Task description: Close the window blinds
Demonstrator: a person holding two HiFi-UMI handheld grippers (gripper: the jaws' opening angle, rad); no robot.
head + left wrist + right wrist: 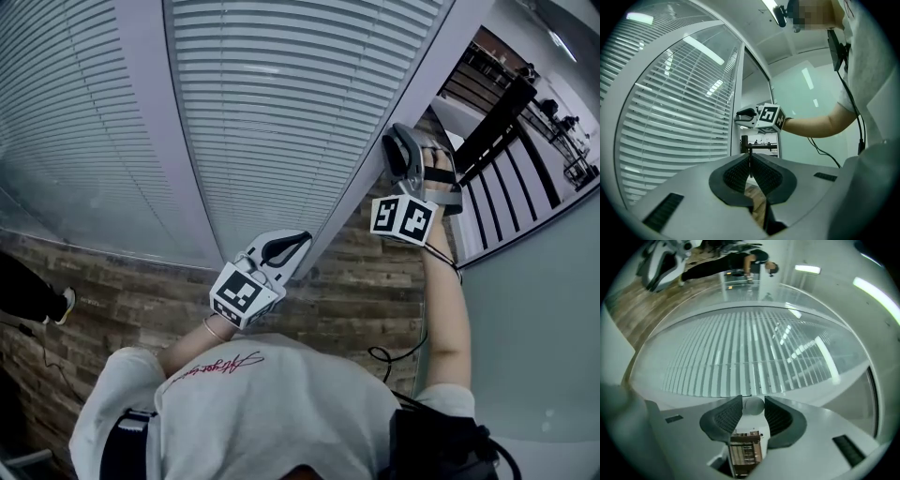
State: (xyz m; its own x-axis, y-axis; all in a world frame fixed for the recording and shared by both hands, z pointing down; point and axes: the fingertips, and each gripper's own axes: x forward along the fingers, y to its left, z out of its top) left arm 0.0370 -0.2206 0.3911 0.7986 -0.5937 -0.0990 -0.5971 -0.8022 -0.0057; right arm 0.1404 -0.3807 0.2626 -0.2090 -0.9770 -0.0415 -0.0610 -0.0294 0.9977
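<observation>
Clamping a round pale knob [753, 405] on the frame [375, 178], the right tongs [397, 142] pointed at the blinds [281, 94], whose slats lay just past their tips, behind glass. The left tongs [750, 158] hung near the same frame, well apart from the right, jaws together on nothing.
</observation>
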